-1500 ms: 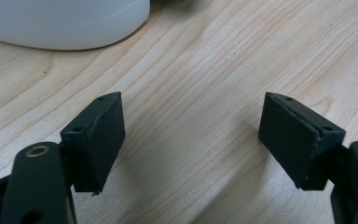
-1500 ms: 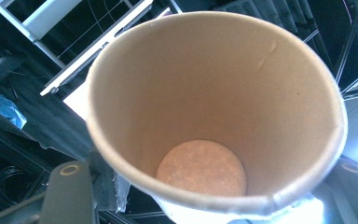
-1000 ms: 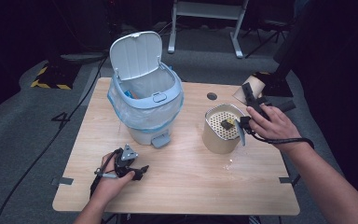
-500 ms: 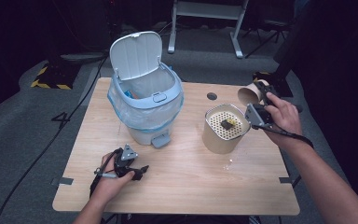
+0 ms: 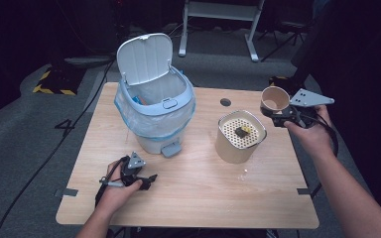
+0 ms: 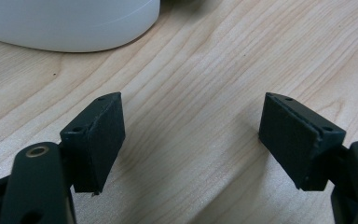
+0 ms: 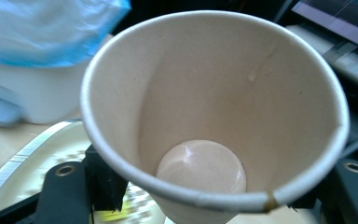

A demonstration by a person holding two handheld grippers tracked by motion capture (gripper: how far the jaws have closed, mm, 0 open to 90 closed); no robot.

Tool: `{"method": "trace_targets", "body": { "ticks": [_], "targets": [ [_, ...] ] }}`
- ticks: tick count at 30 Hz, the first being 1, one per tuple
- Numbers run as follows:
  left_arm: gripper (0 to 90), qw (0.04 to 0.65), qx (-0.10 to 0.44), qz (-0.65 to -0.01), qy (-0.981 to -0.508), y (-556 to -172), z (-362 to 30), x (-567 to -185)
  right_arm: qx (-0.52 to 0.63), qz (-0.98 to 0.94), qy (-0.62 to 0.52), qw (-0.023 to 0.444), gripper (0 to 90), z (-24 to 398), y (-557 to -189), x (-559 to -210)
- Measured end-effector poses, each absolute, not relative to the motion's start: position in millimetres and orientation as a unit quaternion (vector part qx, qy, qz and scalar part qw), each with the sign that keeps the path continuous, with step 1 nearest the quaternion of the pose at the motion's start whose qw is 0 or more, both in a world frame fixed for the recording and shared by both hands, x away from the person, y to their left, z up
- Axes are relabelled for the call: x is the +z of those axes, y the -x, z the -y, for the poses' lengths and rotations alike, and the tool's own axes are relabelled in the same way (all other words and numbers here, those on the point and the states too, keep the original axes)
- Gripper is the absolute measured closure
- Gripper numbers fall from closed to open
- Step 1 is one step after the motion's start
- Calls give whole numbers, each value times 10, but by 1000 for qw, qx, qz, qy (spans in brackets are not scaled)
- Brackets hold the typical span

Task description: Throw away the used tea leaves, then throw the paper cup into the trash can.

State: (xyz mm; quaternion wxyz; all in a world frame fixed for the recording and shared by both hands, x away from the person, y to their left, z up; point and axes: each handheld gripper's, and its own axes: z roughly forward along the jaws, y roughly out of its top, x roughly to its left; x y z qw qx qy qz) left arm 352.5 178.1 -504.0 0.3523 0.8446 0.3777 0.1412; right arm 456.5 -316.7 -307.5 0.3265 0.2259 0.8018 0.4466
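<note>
tan paper cup (image 5: 274,98) sits at right of centre in the high view, clamped between the jaws of the right gripper (image 5: 278,117), lifted off the wooden table (image 5: 203,198) and held just right of the strainer canister (image 5: 239,137). right gripper view: cup (image 7: 214,121) mouth faces the camera, inside looks empty, a small brown stain on the rim at the lower right; both black jaws press its lower wall from either side.

canister: cream, perforated top, a dark scrap and a yellow bit lying on it.

left gripper (image 5: 146,181) rests low at lower left of the high view, on the table, in front of the pedal bin (image 5: 156,116). left gripper view: jaws spread wide, bare wood between them, nothing held; white base of the bin at upper left.

bin: white, lid up, blue-edged liner folded over the rim.
</note>
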Motion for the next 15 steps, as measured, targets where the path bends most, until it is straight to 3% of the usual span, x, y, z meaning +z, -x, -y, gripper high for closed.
{"method": "trace_targets", "body": {
  "ticks": [6,15],
  "targets": [
    [228,352,141,-378,-844,-3525,-1781,-5040,489,-805,-264,209,317,3223,-4588,-3052],
    [229,351,140,-377,-845,-3526,-1782,-5038,495,-806,-257,196,314,3205,-4615,-3030]
  ]
}}
